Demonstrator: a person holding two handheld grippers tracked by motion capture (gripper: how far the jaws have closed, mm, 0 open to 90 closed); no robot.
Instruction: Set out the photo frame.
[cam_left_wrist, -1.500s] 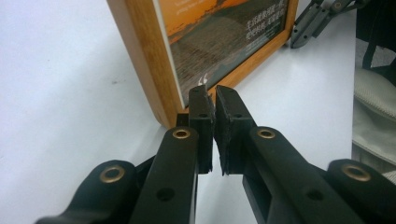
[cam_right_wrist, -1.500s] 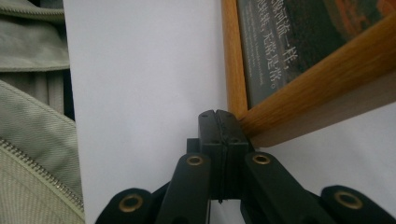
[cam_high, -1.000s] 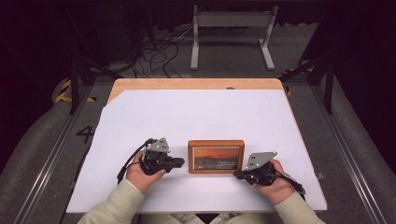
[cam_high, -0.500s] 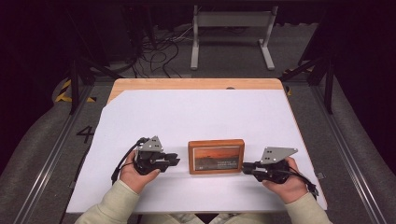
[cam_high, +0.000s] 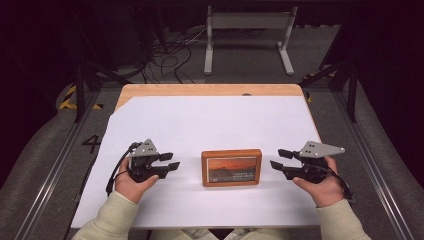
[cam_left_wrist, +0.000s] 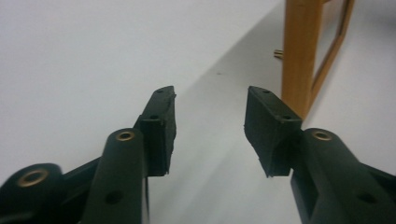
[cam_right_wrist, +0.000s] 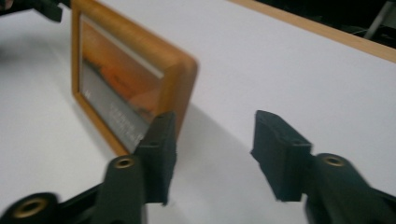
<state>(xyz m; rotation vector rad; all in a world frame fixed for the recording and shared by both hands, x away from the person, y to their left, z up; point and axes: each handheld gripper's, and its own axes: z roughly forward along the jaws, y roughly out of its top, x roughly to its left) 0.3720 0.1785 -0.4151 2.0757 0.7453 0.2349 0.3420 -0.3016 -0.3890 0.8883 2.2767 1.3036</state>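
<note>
Watching from the high view: I see the picture frame (cam_high: 231, 168) lying flat, picture up, on the white sheet (cam_high: 210, 120) that covers the tabletop (cam_high: 210, 90).
Frame position: it sits on the near half of the sheet, between my two grippers and touching neither.
Left gripper (cam_high: 170, 161): held in the left hand (cam_high: 132, 177), it is just left of the frame with bare sheet between its tips and the frame's left edge.
Left jaws: they have just been opening and stand apart with nothing between them; in the left gripper view (cam_left_wrist: 210, 126) only white sheet shows in the gap, and the frame's wooden edge (cam_left_wrist: 299, 51) rises beyond the right-hand jaw.
Right gripper (cam_high: 278, 159): held in the right hand (cam_high: 322, 185), it is just right of the frame and points at it, with a gap to the frame's right edge.
Right jaws: they too have just been opening and hold nothing; in the right gripper view (cam_right_wrist: 212, 144) the frame (cam_right_wrist: 126, 88) lies ahead, off to the left-hand jaw's side, clear of the gap.
Frame look: orange-brown wood around an orange sunset picture with small, unreadable pale text.
</note>
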